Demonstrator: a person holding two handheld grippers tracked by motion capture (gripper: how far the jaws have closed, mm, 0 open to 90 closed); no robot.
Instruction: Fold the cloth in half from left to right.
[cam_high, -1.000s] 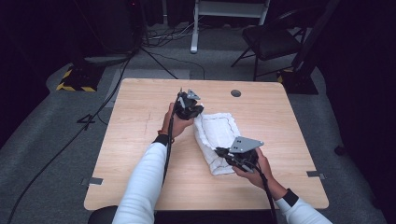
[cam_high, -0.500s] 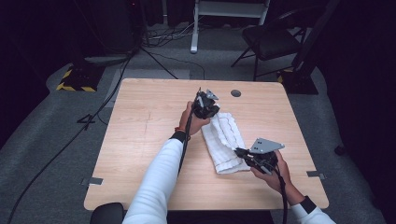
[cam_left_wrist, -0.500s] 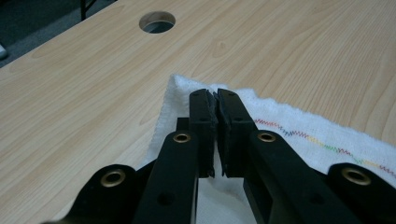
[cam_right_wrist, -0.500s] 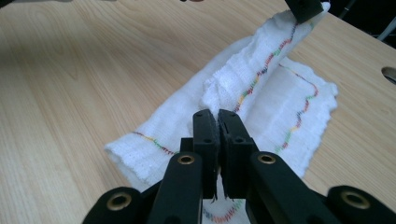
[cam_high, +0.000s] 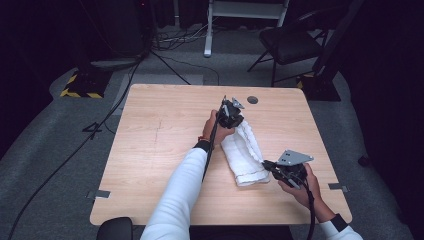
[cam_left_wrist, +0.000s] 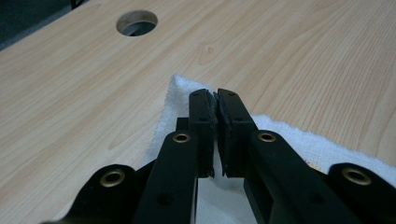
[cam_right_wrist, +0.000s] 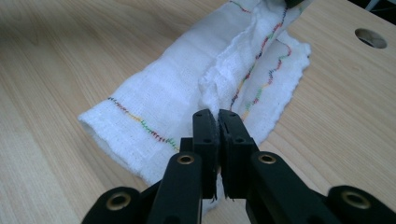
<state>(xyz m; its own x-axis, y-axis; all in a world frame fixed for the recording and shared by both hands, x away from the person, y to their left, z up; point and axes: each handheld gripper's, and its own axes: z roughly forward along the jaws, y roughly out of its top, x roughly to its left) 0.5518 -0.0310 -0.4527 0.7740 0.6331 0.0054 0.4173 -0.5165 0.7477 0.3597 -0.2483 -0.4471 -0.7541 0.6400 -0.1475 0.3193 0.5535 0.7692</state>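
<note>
Wood grain ran across the pale table (cam_high: 165, 150), the biggest thing under both grippers, with a round cable hole (cam_high: 252, 100) just beyond the left gripper (cam_high: 235, 116). Past the far edge stood a dark chair (cam_high: 290, 45) and a white frame (cam_high: 245, 10), and black cables (cam_high: 125, 95) trailed over the grey floor (cam_high: 50, 150), all well apart from the hands. Nothing lay between either gripper and the cloth.

White cloth (cam_high: 245, 155) lay folded into a long strip stretched between the two grippers, its long axis running from the left gripper at the far end down to the right gripper (cam_high: 266, 163) at the near end, slanted across the table. The left gripper's jaws were clamped together on the far end of the cloth (cam_left_wrist: 299, 140), the fabric spreading out beneath and beside them. The right gripper (cam_right_wrist: 218, 122) had its jaws pressed closed on a raised ridge of the cloth (cam_right_wrist: 187, 79) at the near end.

Seen from above, the cloth looked plain white. The right gripper view brought out thin zigzag stitching (cam_right_wrist: 144, 126) in many colours along its hems, and an open fold at its nearer edge. The left gripper view showed the cable hole (cam_left_wrist: 136, 22) ahead of the jaws, beyond the cloth's corner.
</note>
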